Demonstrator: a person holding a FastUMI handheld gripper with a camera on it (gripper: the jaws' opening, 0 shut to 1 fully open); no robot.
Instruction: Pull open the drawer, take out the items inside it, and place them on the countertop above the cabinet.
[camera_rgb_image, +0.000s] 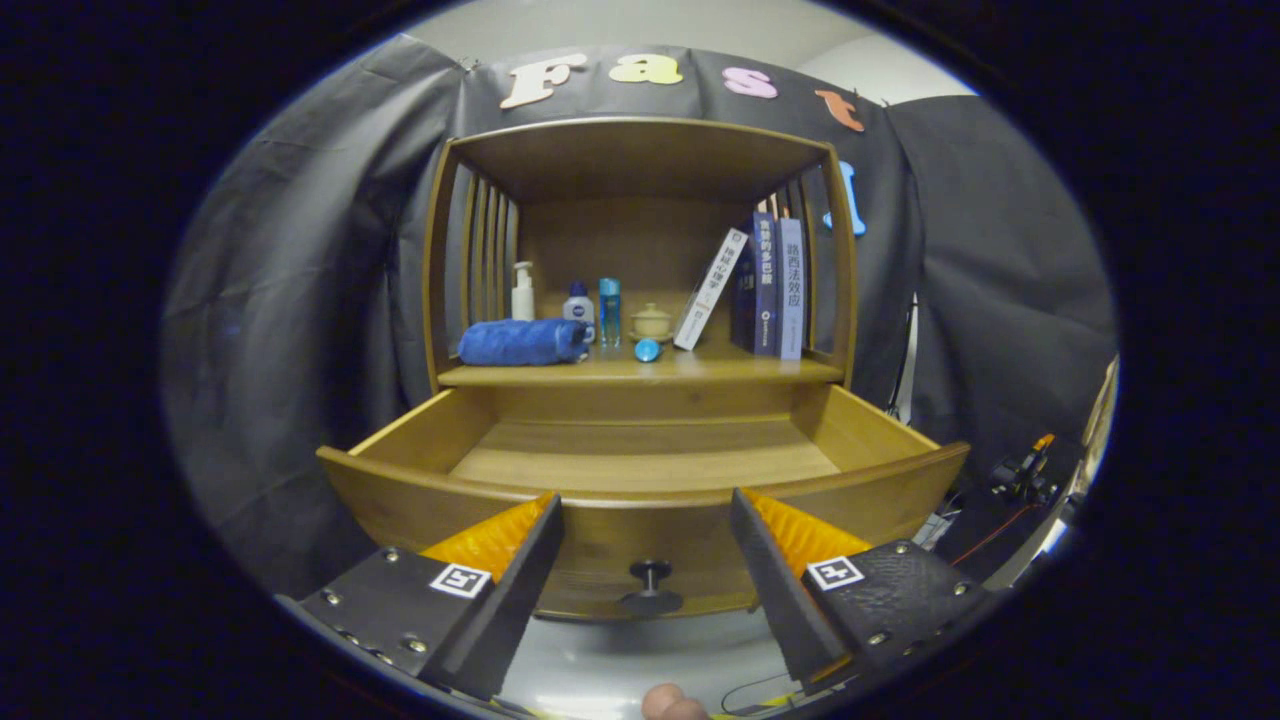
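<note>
Drawer (640, 455): pulled open, interior bare wood; knob (651, 574) at 12 o'clock between tool (645, 515) fingers, spread apart; blue towel (522, 342) on surface (700, 370) above

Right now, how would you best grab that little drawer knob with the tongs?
Grip the thin neck of the knob, behind its round cap, coming straight in from the front of the open drawer. The knob sticks out toward the open tongs, already centred between the fingers. The wider cap would likely keep the fingers from slipping off.
</note>
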